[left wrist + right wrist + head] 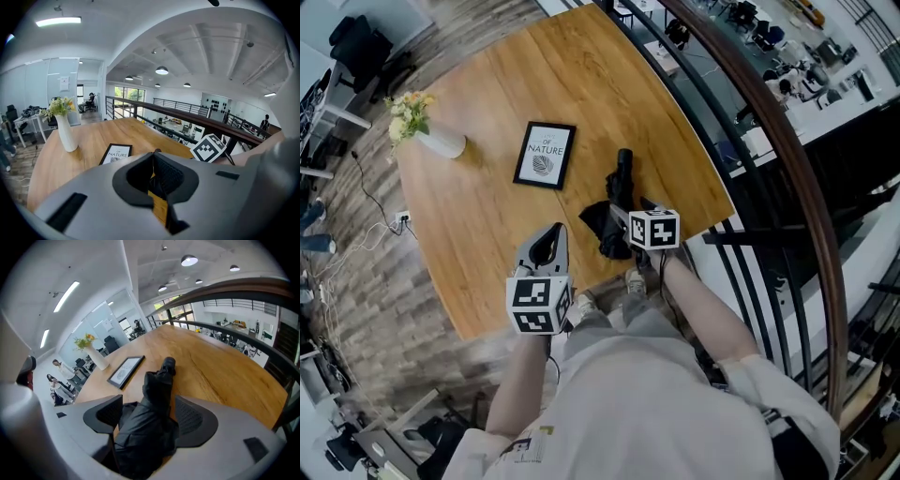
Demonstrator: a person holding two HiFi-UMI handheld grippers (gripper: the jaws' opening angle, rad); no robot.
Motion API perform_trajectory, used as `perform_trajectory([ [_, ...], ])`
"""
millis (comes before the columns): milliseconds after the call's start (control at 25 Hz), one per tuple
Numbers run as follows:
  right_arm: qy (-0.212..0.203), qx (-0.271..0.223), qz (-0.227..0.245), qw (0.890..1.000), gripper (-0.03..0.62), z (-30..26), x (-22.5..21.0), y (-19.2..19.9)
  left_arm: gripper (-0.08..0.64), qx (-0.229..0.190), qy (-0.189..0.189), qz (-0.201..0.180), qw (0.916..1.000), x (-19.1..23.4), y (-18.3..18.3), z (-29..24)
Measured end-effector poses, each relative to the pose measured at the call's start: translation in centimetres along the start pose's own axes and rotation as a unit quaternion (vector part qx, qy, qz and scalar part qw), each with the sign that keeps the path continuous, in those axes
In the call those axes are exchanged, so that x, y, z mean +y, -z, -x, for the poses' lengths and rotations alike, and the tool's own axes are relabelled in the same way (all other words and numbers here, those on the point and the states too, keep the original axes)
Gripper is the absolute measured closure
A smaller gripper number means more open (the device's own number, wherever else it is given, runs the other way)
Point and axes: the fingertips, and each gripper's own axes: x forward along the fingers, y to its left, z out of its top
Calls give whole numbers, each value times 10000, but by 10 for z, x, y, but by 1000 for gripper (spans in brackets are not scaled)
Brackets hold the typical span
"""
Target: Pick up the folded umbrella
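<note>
- Folded umbrella (621, 192) lay on the wooden table (581, 84) near the edge closest to me. Its handle pointed away and its loose black canopy bunched at my end.
- Right gripper (149, 406) had its jaws spread to either side of the bunched canopy, with the umbrella running lengthwise between them. I saw no squeeze: the pads bracketed the fabric and I could not confirm firm contact on either side.
- I judged this straddle to be the set-up for the grab. Coming in along the umbrella's length lets the pads close across its narrow width.
- The fabric end looked soft. I thought a pinch there might catch cloth alone and let the shaft sag.
- Left gripper (153, 157) hung just off the table edge, pads pressed together on nothing, apart from the umbrella. I took it as parked clear of the right side's work.
- Framed print (545, 155) lay flat just beyond the umbrella. The flower vase (441, 142) stood well apart at the far left, and neither was in the way.
- My read was that the pickup was aligned, with the closing not yet done.
</note>
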Motion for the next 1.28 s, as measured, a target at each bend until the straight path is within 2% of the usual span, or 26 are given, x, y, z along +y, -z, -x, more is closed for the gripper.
perform_trajectory([
  [120,-49,213,-385,9990,232,-11,-4,21,540,210,-12,39,9998,2,21,-5],
  [280,-80,506,-563,9971,225,-32,-1,40,540,501,-44,73,9987,8,49,-7],
  [520,-223,779,-779,9937,228,-48,6,57,540,650,-147,247,9975,19,61,8],
  [600,-280,955,-892,9910,262,-49,4,59,540,602,-216,317,9975,25,58,14],
  [720,-517,1116,-1323,9836,322,-48,-1,57,540,500,-307,406,9974,29,52,20],
  [880,-987,863,-1959,9718,354,-40,1,52,540,378,-352,461,9976,29,45,31],
  [1040,-1846,311,-2619,9467,356,-21,30,24,541,256,-448,557,9971,36,39,43],
  [1160,-2381,-332,-2507,9378,356,8,58,-18,540,95,-535,597,9967,46,27,54],
  [1280,-2768,-971,-1893,9371,354,45,88,-68,541,-158,-662,585,9960,58,8,68],
])
